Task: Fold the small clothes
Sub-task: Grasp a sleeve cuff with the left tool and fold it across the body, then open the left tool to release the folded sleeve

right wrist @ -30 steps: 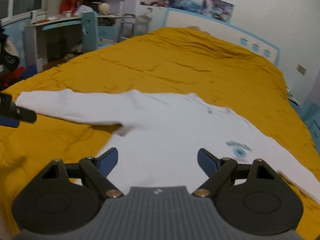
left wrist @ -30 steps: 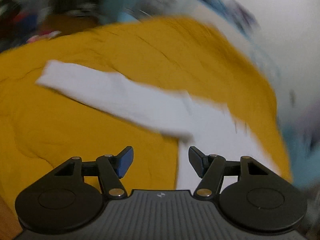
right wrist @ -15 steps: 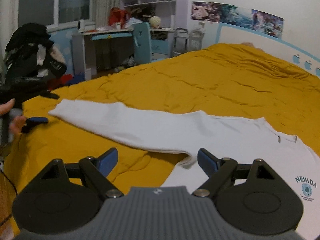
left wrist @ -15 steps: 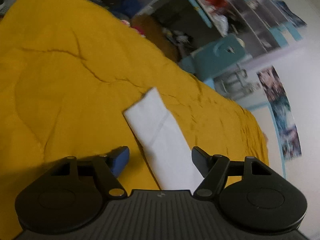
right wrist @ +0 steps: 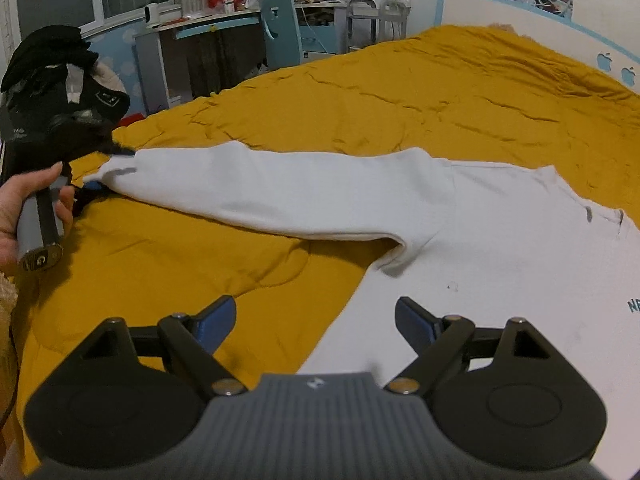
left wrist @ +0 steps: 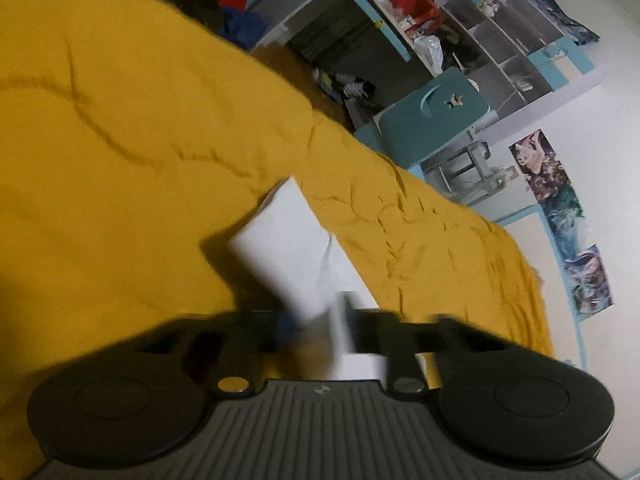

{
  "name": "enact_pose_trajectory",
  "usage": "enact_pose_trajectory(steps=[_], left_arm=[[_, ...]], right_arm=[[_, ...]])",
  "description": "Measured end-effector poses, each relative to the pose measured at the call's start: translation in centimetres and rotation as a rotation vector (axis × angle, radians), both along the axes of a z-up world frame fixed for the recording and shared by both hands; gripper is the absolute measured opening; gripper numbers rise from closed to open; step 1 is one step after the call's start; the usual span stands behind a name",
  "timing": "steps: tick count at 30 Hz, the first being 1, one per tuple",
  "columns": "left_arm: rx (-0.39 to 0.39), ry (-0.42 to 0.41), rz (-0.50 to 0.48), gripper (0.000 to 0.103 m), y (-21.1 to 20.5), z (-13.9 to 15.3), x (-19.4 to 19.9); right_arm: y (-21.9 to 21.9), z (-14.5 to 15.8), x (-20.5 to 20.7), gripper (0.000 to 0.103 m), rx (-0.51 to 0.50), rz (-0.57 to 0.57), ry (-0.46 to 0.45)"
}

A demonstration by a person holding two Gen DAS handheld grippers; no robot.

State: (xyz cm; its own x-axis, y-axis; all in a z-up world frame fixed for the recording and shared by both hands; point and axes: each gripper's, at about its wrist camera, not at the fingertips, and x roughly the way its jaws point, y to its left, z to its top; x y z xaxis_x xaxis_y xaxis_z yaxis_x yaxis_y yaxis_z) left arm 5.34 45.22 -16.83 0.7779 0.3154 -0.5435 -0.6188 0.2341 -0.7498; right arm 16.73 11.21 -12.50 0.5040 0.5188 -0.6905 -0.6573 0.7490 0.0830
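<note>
the white sweatshirt [right wrist: 480, 248] lies flat on the yellow bedspread [right wrist: 440, 92], body toward 3 o'clock in the right wrist view and one long sleeve [right wrist: 280, 196] stretched out toward 9 o'clock. the left gripper [left wrist: 316, 328] appears clenched on the sleeve cuff [left wrist: 280, 248], which stands up between its fingers; that view is motion-blurred, so how deep the bite goes cannot be told. the right gripper [right wrist: 314, 322] hangs released, jaws wide, above the shirt's side edge at 6 o'clock, touching nothing.

the main risk, as i judge it, is a shallow pinch: if only the cuff edge is held, the fabric could slip out as the sleeve is carried across toward the chest. nothing pins the body, so a pull on the sleeve may drag the whole shirt sideways and bunch it at the armpit [right wrist: 396, 256], where a crease already sits. a soft quilted surface underneath would make such wrinkles easier to form.
</note>
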Motion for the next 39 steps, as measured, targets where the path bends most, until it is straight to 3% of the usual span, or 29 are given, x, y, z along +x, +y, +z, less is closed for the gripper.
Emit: enact_pose_trajectory(steps=[7, 13, 16, 20, 24, 27, 30, 32, 33, 34, 37, 39], left_arm=[[0.046, -0.081, -0.017, 0.010, -0.1, 1.7, -0.2], [0.166, -0.182, -0.157, 0.010, -2.8, 8.7, 2.9], [0.197, -0.275, -0.269, 0.010, -6.0, 12.9, 5.9], [0.247, -0.374, -0.449, 0.010, -13.3, 18.1, 10.8], [0.234, -0.453, -0.650, 0.010, -22.8, 20.5, 15.8], [0.206, -0.459, -0.805, 0.010, -30.8, 19.9, 19.3], [0.200, -0.410, -0.942, 0.011, -38.6, 17.5, 22.3], [0.185, -0.336, -1.029, 0.020, -43.3, 14.8, 23.9], [0.163, -0.307, -1.081, 0.032, -45.1, 13.5, 24.5], [0.136, -0.266, -1.138, 0.034, -47.0, 12.1, 25.1], [0.129, -0.229, -1.181, 0.033, -48.3, 10.7, 24.7], [0.140, -0.233, -1.171, 0.034, -46.8, 10.6, 23.9]], right_arm=[[-0.7, 0.7, 0.3, 0.083, 0.013, -0.001, -0.005], [-5.1, 1.5, 0.0, 0.083, 0.036, -0.063, -0.015], [-8.9, 1.8, 0.0, 0.083, 0.042, -0.130, -0.015], [-14.8, 2.4, -0.1, 0.083, 0.064, -0.247, -0.015], [-20.9, 2.8, -0.4, 0.083, 0.100, -0.365, -0.003], [-24.7, 2.8, -0.9, 0.083, 0.106, -0.439, 0.014], [-28.1, 2.6, -1.7, 0.083, 0.097, -0.495, 0.011], [-30.3, 2.5, -2.0, 0.083, 0.090, -0.533, 0.008], [-31.2, 2.4, -2.0, 0.083, 0.090, -0.547, 0.008], [-32.1, 2.3, -2.0, 0.083, 0.089, -0.565, 0.009], [-34.1, 2.0, -1.7, 0.083, 0.094, -0.602, 0.015], [-35.5, 1.8, -1.4, 0.083, 0.123, -0.621, 0.020]])
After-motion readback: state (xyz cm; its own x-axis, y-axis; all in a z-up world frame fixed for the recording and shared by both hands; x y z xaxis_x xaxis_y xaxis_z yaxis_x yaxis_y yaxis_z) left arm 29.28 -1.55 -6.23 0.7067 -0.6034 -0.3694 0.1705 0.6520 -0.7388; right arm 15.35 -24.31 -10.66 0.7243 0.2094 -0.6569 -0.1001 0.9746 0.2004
